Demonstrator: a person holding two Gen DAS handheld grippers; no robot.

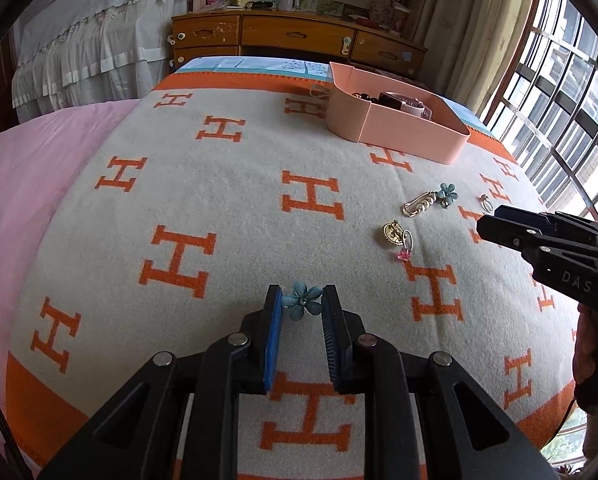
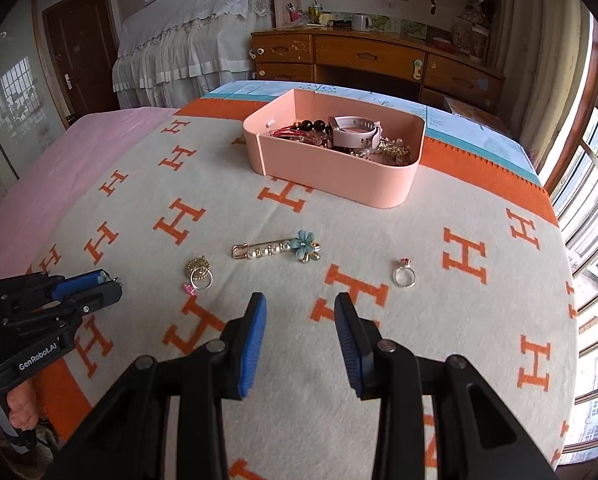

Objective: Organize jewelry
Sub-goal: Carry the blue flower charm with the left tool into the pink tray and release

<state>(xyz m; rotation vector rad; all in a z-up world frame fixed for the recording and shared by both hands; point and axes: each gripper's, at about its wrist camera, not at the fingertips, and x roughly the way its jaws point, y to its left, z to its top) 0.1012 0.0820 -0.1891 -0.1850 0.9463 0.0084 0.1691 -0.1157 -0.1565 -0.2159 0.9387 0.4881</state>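
Note:
My left gripper [image 1: 301,296] is shut on a small blue flower piece [image 1: 301,303], held just above the blanket. My right gripper [image 2: 300,308] stands open with nothing between its blue pads, hovering over the blanket short of the loose jewellery. Ahead of it lie a pearl pin with a blue flower [image 2: 267,249], a gold brooch with a ring and pink charm [image 2: 198,266], and a silver ring with a red stone [image 2: 404,276]. Beyond them a pink box [image 2: 331,176] holds a watch, beads and several other pieces. The left gripper [image 2: 111,280] shows at the left edge, the right gripper [image 1: 487,224] at the right.
A cream blanket with orange H letters [image 1: 227,200] covers the bed, with a pink sheet [image 1: 27,184] to its left. A wooden dresser [image 2: 371,56] stands past the bed's far end. Windows [image 2: 595,208] run along the right. A hand [image 2: 19,408] grips the left gripper's handle.

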